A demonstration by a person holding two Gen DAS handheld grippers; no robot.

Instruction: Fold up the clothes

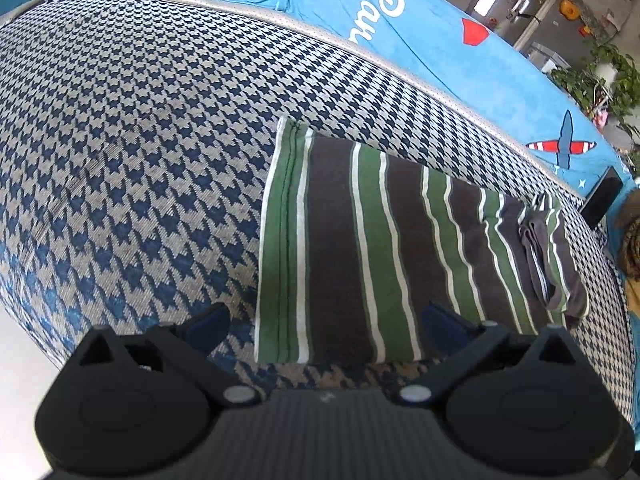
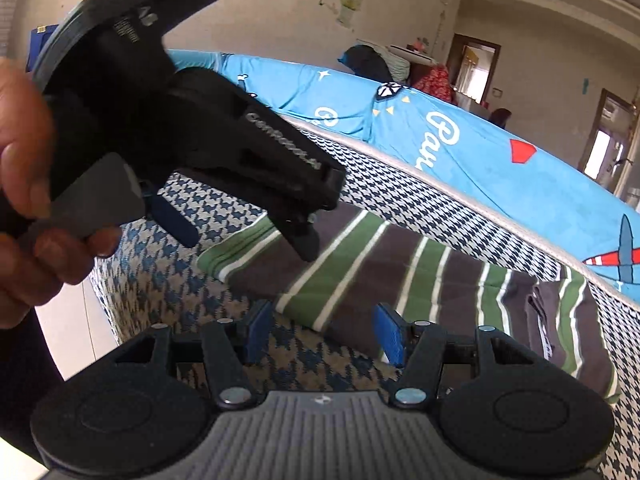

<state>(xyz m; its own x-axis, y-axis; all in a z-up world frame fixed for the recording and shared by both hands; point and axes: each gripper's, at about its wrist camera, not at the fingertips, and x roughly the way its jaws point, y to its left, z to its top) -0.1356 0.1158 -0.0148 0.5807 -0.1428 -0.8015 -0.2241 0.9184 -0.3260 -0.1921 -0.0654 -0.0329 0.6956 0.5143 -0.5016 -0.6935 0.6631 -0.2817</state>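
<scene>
The left gripper (image 1: 324, 324) hovers with jaws released at the striped shirt's (image 1: 372, 248) nine o'clock hem on the houndstooth cushion (image 1: 132, 152), the right gripper (image 2: 320, 332) likewise released at three o'clock, so each should pinch a near corner evenly.

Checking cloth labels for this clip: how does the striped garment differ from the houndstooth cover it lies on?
The striped garment has green, dark brown and white stripes; the houndstooth cover is a small navy and beige check. The garment is folded into a compact rectangle, the cover is spread flat and far wider. The garment shows a gathered end, the cover looks smooth. Both are patterned fabric.
</scene>
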